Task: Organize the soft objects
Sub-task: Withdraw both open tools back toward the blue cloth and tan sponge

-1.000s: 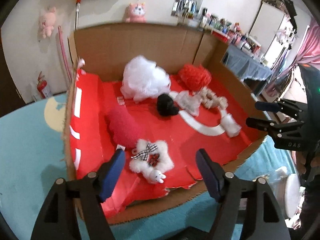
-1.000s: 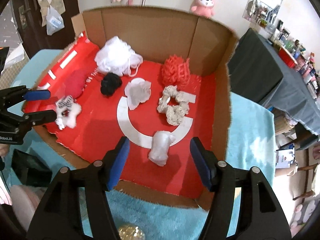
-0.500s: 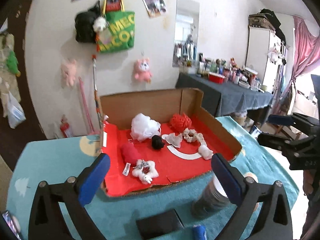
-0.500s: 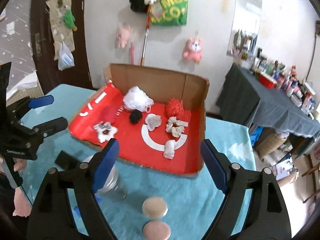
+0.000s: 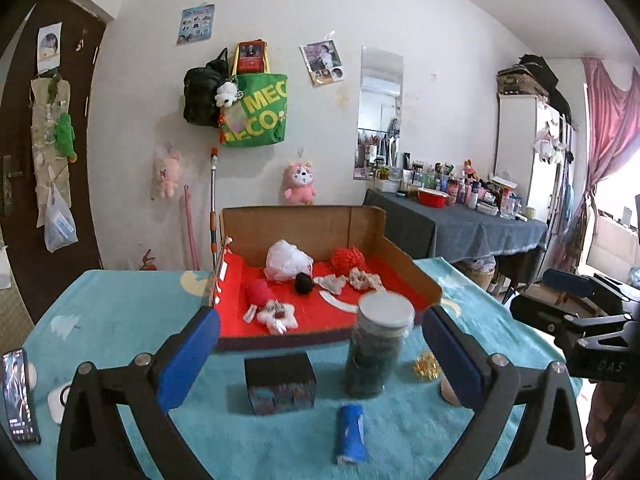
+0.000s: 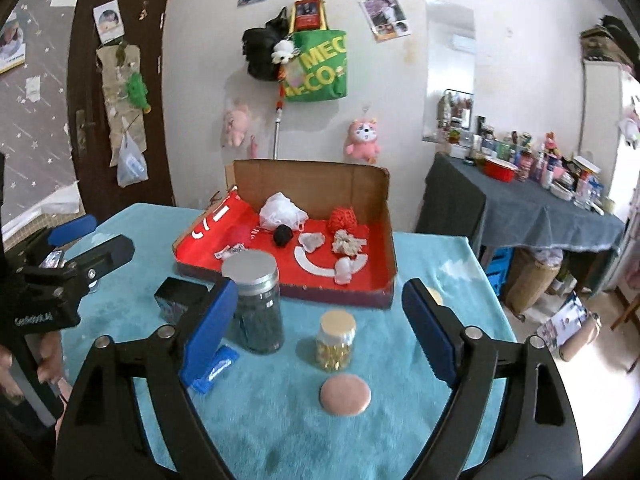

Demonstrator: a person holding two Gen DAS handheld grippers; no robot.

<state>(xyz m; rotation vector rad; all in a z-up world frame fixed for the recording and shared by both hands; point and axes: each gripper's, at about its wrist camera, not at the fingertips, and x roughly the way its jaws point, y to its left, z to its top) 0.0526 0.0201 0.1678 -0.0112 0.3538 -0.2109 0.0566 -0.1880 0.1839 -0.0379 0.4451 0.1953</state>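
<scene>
Hovering empty, the left tool [image 5: 320,354] is spread wide, the right tool [image 6: 316,330] is opening; the cardboard box [image 6: 384,216] should be approached squarely.

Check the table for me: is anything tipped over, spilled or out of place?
One thing: a small blue tube lies on its side on the teal cloth, in front of the upright dark jar. Nothing looks spilled. The soft items sit inside the red-lined box.

My table [image 6: 420,264], under a teal cloth.
On it I see the red-lined cardboard box [image 6: 384,216], a dark jar [image 6: 256,304], a small yellow-filled jar [image 6: 335,342], a pink round puff [image 6: 345,394], a black box [image 5: 280,380], a blue roll [image 5: 351,432] and a phone [image 5: 18,396].
</scene>
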